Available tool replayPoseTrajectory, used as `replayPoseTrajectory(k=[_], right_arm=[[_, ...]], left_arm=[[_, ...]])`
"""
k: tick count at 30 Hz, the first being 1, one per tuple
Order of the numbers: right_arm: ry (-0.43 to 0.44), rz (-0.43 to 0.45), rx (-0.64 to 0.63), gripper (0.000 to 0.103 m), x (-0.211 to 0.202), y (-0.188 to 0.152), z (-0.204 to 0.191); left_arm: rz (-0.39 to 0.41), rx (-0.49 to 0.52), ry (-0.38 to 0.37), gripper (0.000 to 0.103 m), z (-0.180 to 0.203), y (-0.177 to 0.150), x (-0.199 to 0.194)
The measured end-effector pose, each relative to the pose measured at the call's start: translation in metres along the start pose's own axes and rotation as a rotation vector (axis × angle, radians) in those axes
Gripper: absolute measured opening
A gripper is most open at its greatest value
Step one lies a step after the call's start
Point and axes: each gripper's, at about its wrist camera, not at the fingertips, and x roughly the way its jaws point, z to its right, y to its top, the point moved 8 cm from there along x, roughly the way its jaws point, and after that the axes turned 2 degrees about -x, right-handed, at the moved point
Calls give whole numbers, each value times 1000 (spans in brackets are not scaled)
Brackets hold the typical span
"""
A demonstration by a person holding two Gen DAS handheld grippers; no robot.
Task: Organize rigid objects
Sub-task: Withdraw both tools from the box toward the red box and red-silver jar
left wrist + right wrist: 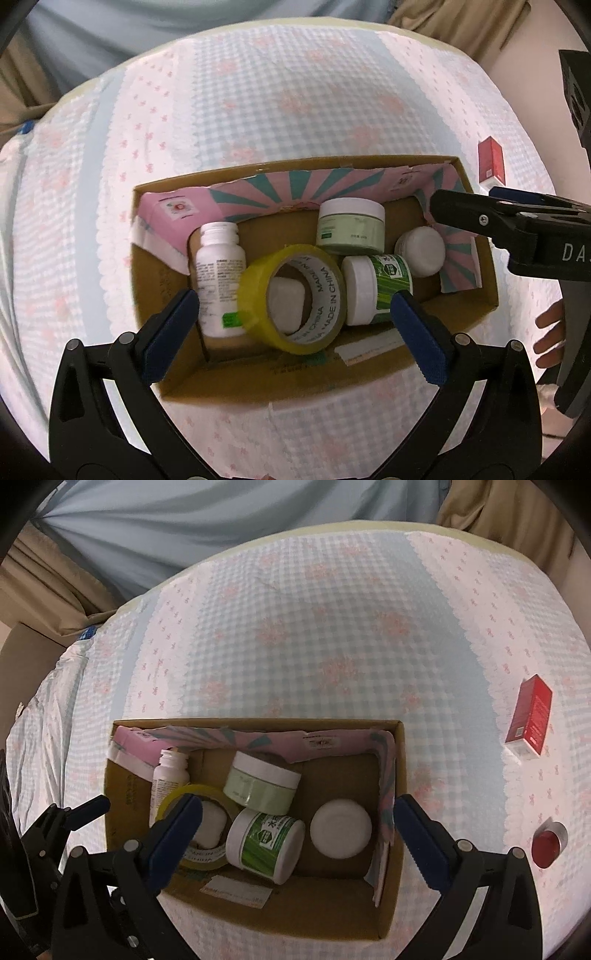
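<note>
An open cardboard box (476,236) (400,775) sits on the bed. It holds a white bottle (219,273) (168,775), a yellow tape roll (295,299) (173,801) around a small white item, a pale green jar (351,225) (260,784), a green-labelled jar on its side (376,288) (266,840) and a white round jar (421,251) (340,829). My left gripper (295,317) is open and empty above the box's near side. My right gripper (295,827) is open and empty above the box; it shows at the right of the left wrist view (469,214).
A red carton (491,160) (530,716) lies on the bedsheet right of the box. A small red-capped item (548,843) lies nearer on the right. Pink patterned paper (295,188) lines the box's far wall. Curtains hang beyond the bed.
</note>
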Motion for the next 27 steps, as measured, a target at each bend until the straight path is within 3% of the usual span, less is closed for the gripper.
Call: replayPoseTrajectory(k=[14, 19, 27], right_arm=[[-25, 94, -50, 103, -101, -34, -14], [-25, 104, -33, 103, -144, -60, 1], [-132, 156, 2, 103, -215, -90, 60]], left_arm=[[103, -32, 57, 103, 4, -34, -105], [139, 13, 31, 103, 30, -37, -140], [199, 121, -14, 103, 99, -10, -168]])
